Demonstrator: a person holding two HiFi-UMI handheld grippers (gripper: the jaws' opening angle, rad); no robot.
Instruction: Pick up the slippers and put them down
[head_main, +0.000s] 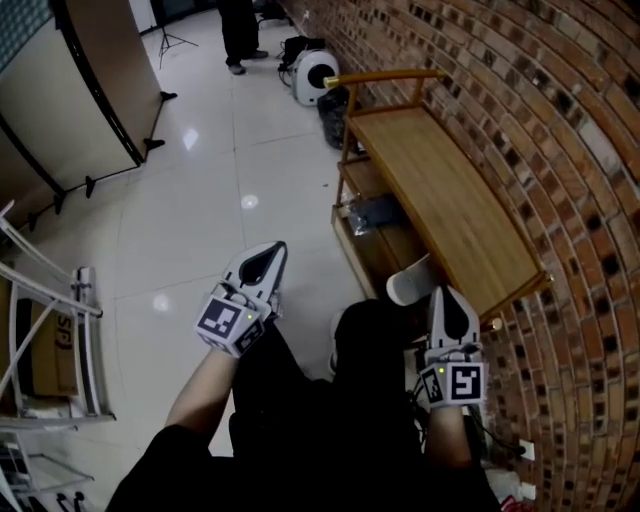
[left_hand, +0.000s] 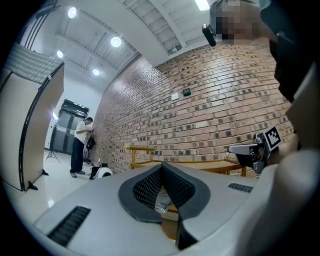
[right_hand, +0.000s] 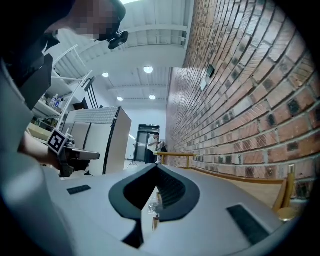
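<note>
Bright ceiling lights (left_hand: 115, 41) glare in spots off the glossy floor (head_main: 249, 201), all views bend strongly at the edges, and both gripper views have dark corners.

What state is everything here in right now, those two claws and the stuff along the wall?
White left claw: shut, holding nothing.
White right claw: shut, holding nothing.
Long wooden rack: standing upright, top bare.
Clear plastic bag: lying crumpled on the rack's lower shelf.
Person in a white shirt: standing far off, near the wall.
</note>
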